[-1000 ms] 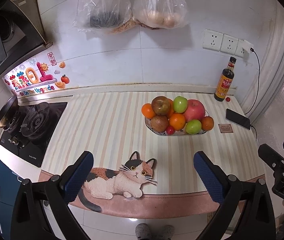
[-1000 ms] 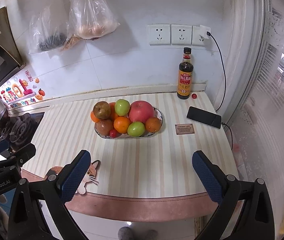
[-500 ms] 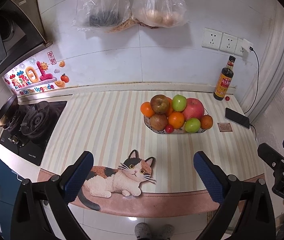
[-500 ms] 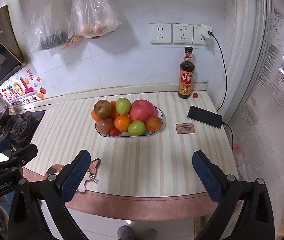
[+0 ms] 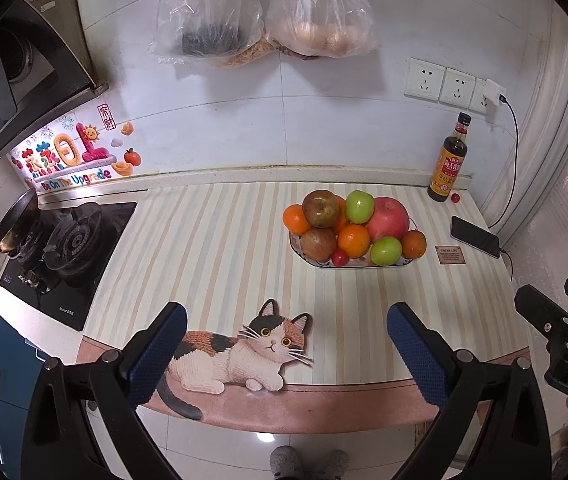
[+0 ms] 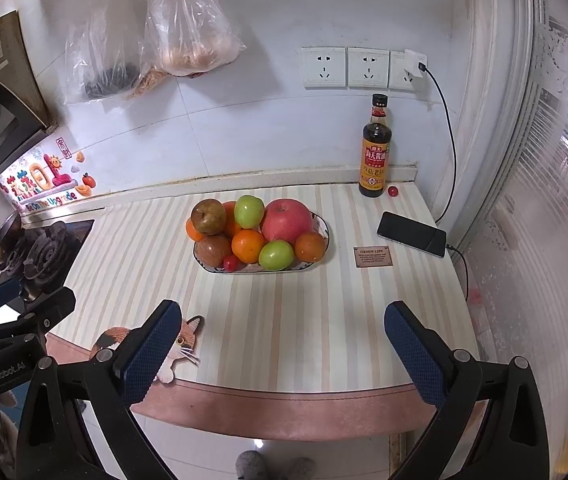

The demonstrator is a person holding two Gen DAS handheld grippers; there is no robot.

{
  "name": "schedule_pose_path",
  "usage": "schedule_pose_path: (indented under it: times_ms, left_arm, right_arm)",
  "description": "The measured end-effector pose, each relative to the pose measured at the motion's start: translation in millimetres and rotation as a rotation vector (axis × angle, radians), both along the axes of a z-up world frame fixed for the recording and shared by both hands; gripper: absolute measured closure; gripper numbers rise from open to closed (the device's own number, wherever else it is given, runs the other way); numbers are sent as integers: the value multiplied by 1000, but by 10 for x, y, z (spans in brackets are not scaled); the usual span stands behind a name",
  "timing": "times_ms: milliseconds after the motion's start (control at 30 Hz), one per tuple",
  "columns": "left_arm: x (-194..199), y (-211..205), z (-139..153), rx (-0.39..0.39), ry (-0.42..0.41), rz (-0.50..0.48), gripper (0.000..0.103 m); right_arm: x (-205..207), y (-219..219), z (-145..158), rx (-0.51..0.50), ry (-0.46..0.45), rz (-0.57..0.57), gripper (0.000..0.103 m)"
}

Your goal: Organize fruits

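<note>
We are seeing the fruits [image 6: 257, 236] piled in the bowl [image 6: 324, 226] mid-bench [image 6: 284, 320], unchanged over the last second; only both cameras are creeping forward. Counting: four oranges, two green apples, two brown pears, one red apple, one cherry tomato, another loose by the bottle [image 6: 375, 148]. Left gripper [image 5: 284, 354] and right gripper [image 6: 281, 350]: jaws wide apart, empty.

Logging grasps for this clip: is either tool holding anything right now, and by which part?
Nothing is held: the left tool and right tool are both open and empty.
</note>
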State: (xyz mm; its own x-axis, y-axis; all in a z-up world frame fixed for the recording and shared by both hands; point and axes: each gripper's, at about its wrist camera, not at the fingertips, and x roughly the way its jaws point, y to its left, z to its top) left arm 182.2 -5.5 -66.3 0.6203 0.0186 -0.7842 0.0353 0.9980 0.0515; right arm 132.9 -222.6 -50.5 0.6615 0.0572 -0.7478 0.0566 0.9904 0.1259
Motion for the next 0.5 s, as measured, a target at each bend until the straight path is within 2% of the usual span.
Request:
schedule_pose_path:
  times_ms: [500]
  left_arm:
    - [-33, -27, 18, 5, -5, -5, 0]
  right_arm:
    - [-17, -17, -6, 5, 4, -2, 0]
